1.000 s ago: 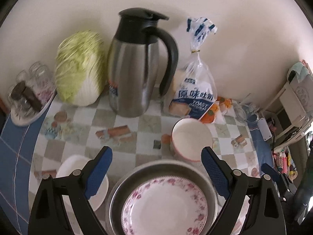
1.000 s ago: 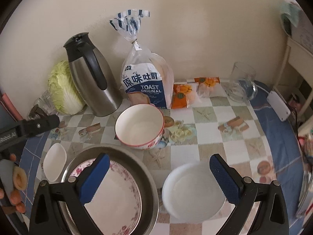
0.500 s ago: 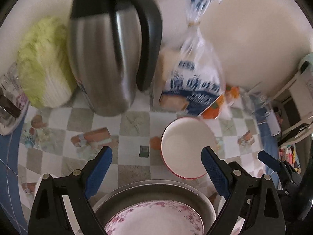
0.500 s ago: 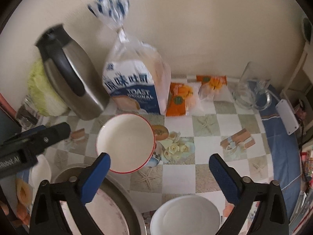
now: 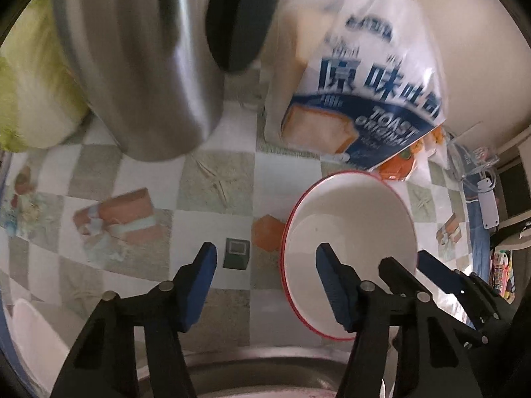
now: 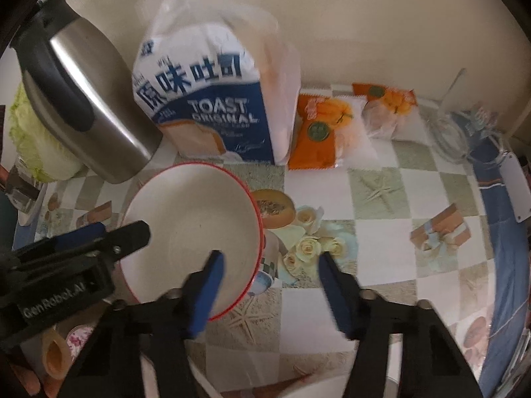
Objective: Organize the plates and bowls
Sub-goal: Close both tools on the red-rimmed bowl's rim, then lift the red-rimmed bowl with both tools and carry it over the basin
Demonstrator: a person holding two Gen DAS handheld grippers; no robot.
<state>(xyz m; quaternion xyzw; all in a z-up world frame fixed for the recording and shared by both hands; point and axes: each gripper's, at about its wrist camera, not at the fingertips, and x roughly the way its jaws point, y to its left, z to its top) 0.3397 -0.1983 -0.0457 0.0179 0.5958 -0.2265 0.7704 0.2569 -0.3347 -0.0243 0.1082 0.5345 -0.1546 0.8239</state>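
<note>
red-rimmed white bowl [image 6: 192, 232] sits on the checked counter [image 6: 381, 285] before the bread bag. both grippers straddle its rim: left gripper [image 5: 265, 265], right gripper [image 6: 268, 265], jaws half-spread, just been closing, not yet pinching. best to seat both rims deep, then squeeze evenly. bread bag [image 6: 212, 99] reads "toast original"; left gripper's body reads "genrobot.ai".

A brushed steel jug with a black handle [image 6: 83, 106] is stood beside a clear bag of sliced toast bread [image 6: 212, 99]. Two orange snack packets [image 6: 323, 132] are laid on the checked tablecloth [image 6: 375, 195], and a pale green cabbage [image 5: 30, 99] is seen at the left.
</note>
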